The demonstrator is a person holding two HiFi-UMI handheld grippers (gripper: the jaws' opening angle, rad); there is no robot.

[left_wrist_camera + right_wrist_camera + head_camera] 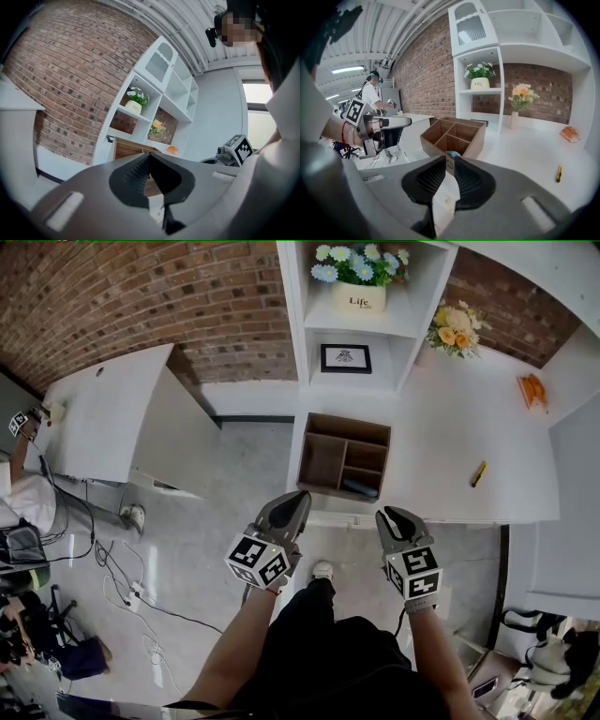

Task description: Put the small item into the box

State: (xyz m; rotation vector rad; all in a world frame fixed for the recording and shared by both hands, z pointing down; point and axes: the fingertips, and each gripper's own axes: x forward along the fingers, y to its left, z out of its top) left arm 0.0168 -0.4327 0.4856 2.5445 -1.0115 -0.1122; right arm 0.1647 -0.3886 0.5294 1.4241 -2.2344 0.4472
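Left gripper [300, 496]: held low in front of the person, short of the desk edge. Its jaws are pressed together at the tips, with nothing between them.
Right gripper [387, 515]: just beside the left one, at about the same height. Its jaws are drawn almost together, leaving a thin slit that pinches nothing.
Desk [441, 437]: white and mostly bare.
Box [343, 454]: wooden, open on top and split into compartments. It sits at the near edge of the desk, straight ahead of both grippers.
Dark item [359, 488]: small, lying inside the box's near right compartment.
Yellow item [479, 473]: a short pen-like stick lying flat on the desk, to the right of the box and well apart from it. It is probably the small item left to put in, though that is a judgement.
Farther back: a vase of flowers [457, 329] and an orange object [532, 390] stand on the desk. A white shelf unit [403, 324] stands against a brick wall.
Risk: both pairs of jaws need to spread before any grasp. The thin stick lies flat, so the jaws could scrape the desk and roll or flick it away. A release off-centre could drop it on a divider or outside the box.
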